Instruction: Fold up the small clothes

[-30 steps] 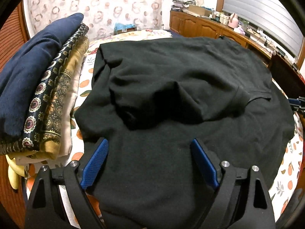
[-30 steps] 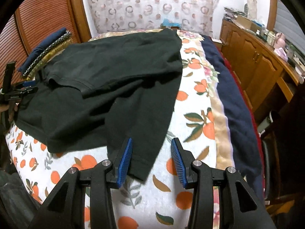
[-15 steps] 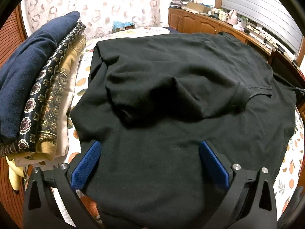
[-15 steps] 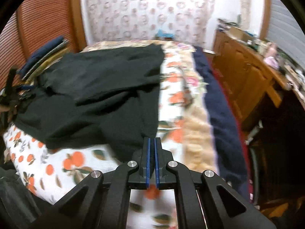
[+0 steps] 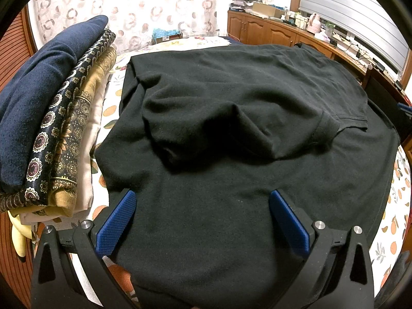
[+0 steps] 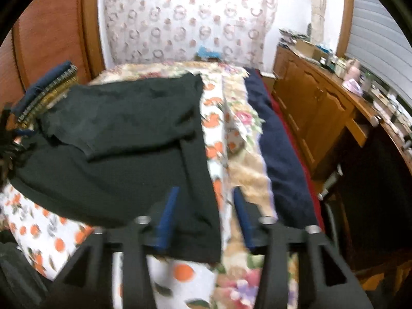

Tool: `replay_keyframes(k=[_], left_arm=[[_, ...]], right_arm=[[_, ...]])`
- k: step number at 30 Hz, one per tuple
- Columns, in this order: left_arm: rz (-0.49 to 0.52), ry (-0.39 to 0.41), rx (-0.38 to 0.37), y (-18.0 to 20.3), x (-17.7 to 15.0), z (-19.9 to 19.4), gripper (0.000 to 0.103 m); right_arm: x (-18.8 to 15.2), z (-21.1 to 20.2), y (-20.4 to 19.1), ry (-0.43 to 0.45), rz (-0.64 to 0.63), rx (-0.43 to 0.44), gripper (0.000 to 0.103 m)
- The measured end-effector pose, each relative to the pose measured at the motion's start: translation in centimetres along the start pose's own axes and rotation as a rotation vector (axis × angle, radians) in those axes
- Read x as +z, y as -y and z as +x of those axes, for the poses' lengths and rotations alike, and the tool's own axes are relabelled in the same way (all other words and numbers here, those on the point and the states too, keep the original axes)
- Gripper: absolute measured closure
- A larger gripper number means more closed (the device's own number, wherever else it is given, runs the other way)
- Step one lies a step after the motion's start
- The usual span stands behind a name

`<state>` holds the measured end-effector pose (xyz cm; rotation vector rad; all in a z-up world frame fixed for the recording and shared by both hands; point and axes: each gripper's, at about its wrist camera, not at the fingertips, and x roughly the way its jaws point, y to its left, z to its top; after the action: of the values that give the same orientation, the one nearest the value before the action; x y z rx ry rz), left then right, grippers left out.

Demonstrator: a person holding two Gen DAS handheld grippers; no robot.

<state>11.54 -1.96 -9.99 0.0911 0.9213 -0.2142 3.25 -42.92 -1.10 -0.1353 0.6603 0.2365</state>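
Note:
A black T-shirt [image 5: 231,118] lies spread on the bed, partly folded, one sleeve lying over its body. My left gripper [image 5: 202,203] is open wide just above the shirt's near hem, its blue pads [image 5: 116,221] on either side of the cloth. In the right wrist view the same shirt [image 6: 123,139] covers the left of the bed. My right gripper [image 6: 206,200] is open over the shirt's near right corner, which lies between the pads [image 6: 167,216]; the view is blurred.
A stack of folded clothes [image 5: 49,126] sits left of the shirt, also in the right wrist view [image 6: 46,87]. The orange-print bedsheet [image 6: 216,118] and a navy blanket [image 6: 278,149] lie to the right. A wooden cabinet [image 6: 319,108] runs along the bed's right side.
My right gripper was open, shut half a second ago, and is open again over the shirt's corner. My left gripper stayed open and shifted a little over the hem.

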Motion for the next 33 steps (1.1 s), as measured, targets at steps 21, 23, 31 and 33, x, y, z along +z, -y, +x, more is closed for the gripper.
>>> replay_keyframes(k=[21, 23, 31, 33], left_arm=[[0.001, 0.000, 0.000, 0.0, 0.0, 0.0, 0.000], [0.001, 0.000, 0.000, 0.0, 0.0, 0.0, 0.000], [-0.067, 0.019, -0.038, -0.5, 0.0, -1.1, 0.003], [-0.112, 0.063, -0.079, -0.9, 0.1, -2.2, 0.008]], right_arm=[[4.0, 11.9, -3.0, -0.109, 0.113, 0.110, 0.045], [4.0, 11.8, -3.3, -0.092, 0.096, 0.093, 0.045], [3.6, 11.8, -5.6, -0.081, 0.007, 0.031, 0.037], [3.6, 11.9, -5.8, -0.084, -0.002, 0.031, 0.034]])
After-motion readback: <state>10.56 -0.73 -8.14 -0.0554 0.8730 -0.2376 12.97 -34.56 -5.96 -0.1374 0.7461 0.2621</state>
